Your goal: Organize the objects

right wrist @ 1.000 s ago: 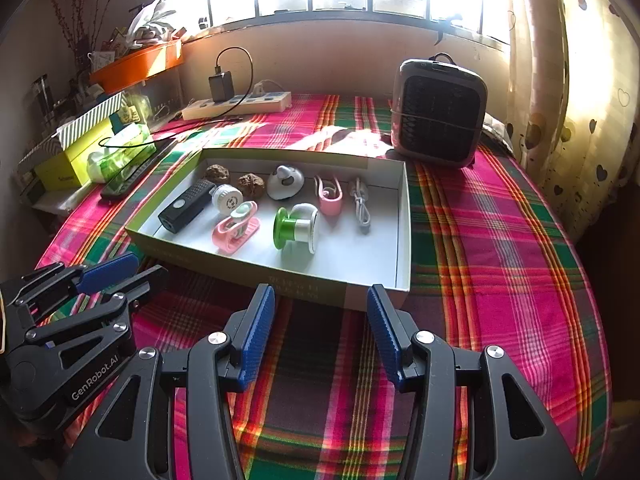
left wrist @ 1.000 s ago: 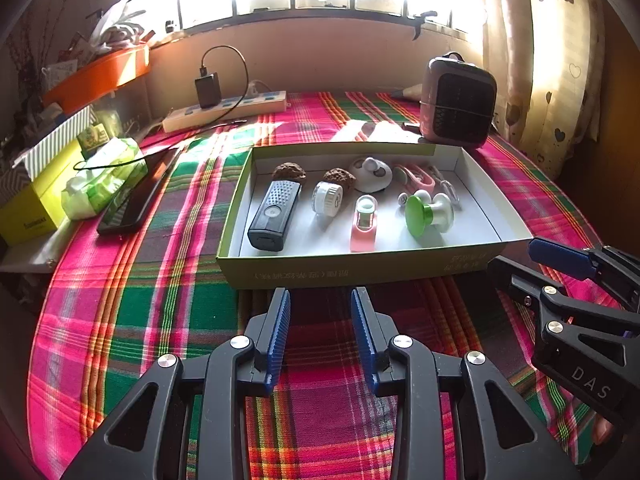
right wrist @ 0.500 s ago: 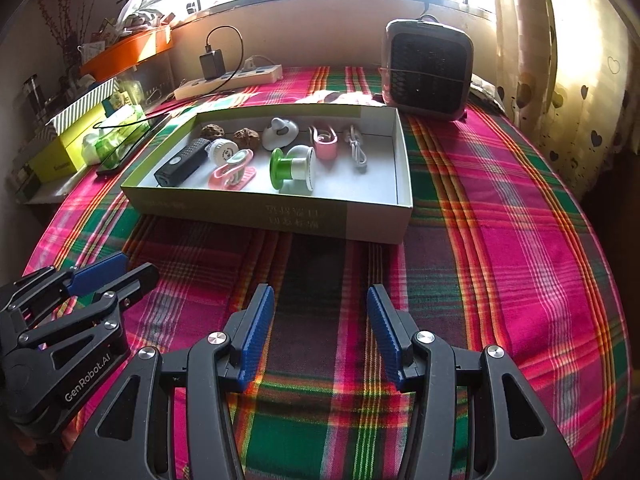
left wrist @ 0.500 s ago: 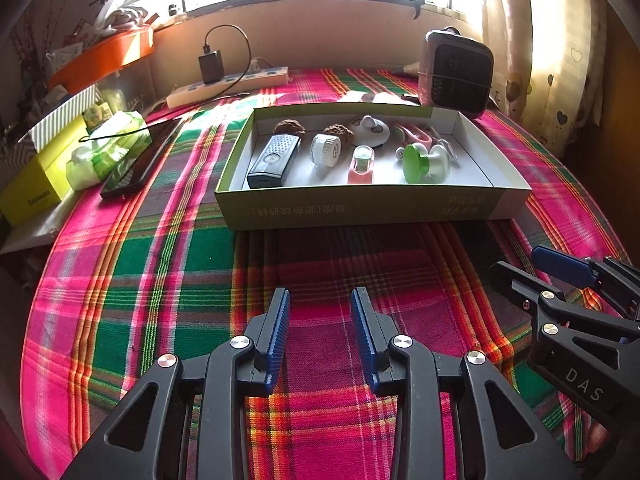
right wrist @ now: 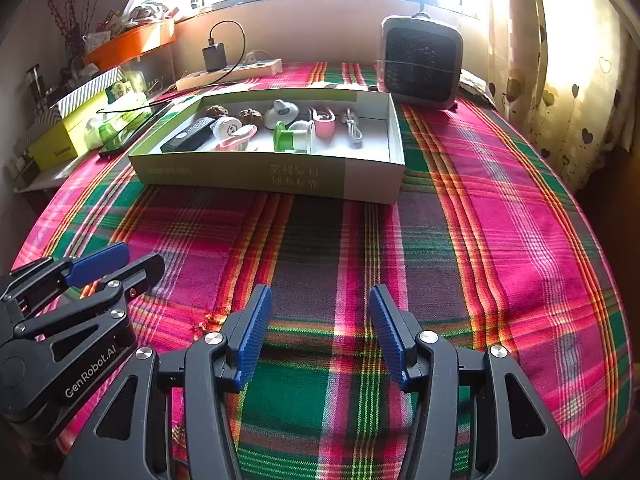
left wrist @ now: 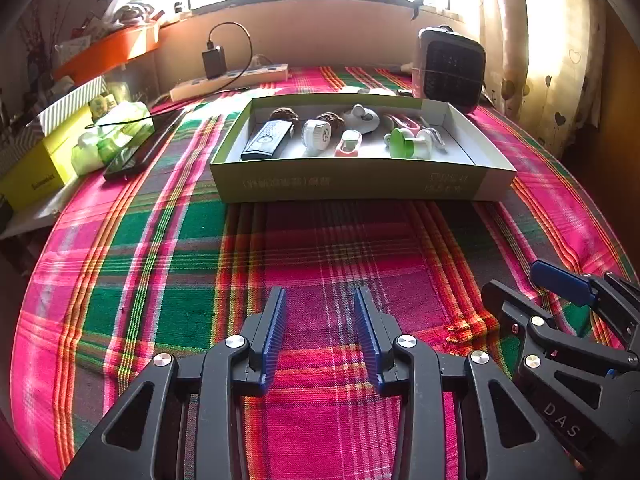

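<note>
A shallow green and white box (left wrist: 352,182) (right wrist: 264,174) sits mid-table on the plaid cloth. Inside lie a black remote (left wrist: 266,140) (right wrist: 188,136), a white round cap (left wrist: 316,132), two brown walnuts (left wrist: 284,114), a pink clip (left wrist: 349,143), a green spool (left wrist: 402,143) (right wrist: 288,136), a pink holder (right wrist: 324,122) and a white cable (right wrist: 354,128). My left gripper (left wrist: 320,310) hovers over bare cloth well short of the box, jaws opening, nothing between them. My right gripper (right wrist: 320,308) hangs beside it, jaws opening too, also empty.
A small grey heater (right wrist: 420,64) stands behind the box's right end. A power strip with charger (left wrist: 228,78) runs along the back wall. At the left are a black phone (left wrist: 140,148), a green wipes pack (left wrist: 108,136) and a yellow box (left wrist: 36,168). Curtains hang right.
Both grippers have pulled back from the box and sunk a little, so the box looks farther away. The left jaws stand slightly wider than before.
</note>
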Motion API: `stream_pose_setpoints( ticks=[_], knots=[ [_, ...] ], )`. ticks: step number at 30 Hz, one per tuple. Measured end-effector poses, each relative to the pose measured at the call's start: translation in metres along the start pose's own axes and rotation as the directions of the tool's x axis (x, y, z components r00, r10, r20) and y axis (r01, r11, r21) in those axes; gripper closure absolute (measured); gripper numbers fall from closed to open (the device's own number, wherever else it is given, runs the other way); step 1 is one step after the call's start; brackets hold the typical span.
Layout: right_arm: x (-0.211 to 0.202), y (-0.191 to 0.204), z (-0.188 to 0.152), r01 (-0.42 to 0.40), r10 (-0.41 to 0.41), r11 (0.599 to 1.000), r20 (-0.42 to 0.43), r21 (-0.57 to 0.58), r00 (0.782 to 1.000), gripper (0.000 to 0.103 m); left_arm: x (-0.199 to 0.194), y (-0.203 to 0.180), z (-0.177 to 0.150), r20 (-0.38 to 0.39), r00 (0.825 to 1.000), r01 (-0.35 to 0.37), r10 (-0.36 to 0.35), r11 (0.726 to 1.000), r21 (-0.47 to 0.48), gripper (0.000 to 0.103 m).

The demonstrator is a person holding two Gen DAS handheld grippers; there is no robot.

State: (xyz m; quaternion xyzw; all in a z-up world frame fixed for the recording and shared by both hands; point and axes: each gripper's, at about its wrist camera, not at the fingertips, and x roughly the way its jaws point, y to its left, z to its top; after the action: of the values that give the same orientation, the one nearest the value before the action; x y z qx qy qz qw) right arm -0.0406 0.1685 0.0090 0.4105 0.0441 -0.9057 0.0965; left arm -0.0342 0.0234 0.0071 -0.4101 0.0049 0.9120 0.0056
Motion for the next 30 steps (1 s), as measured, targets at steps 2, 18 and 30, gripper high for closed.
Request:
stream_pose_setpoints(
  ticks=[2,18,30],
  knots=[
    [-0.002,0.000,-0.003,0.002,-0.002,1.000,0.008,0.008,1.000,0.051,-0.002,-0.001,-0.003,0.015,1.000,-0.006,0.006,1.000,-0.006,0.069],
    [-0.007,0.003,-0.012,0.022,-0.023,1.000,0.057,0.009,0.998,0.050,-0.007,-0.005,-0.012,0.052,0.999,-0.011,0.011,1.000,-0.007,0.068],
    [-0.007,0.003,-0.012,0.026,-0.027,1.000,0.059,0.011,0.998,0.050,-0.008,-0.004,-0.013,0.057,0.998,-0.010,0.010,1.000,-0.002,0.068]
  ],
)
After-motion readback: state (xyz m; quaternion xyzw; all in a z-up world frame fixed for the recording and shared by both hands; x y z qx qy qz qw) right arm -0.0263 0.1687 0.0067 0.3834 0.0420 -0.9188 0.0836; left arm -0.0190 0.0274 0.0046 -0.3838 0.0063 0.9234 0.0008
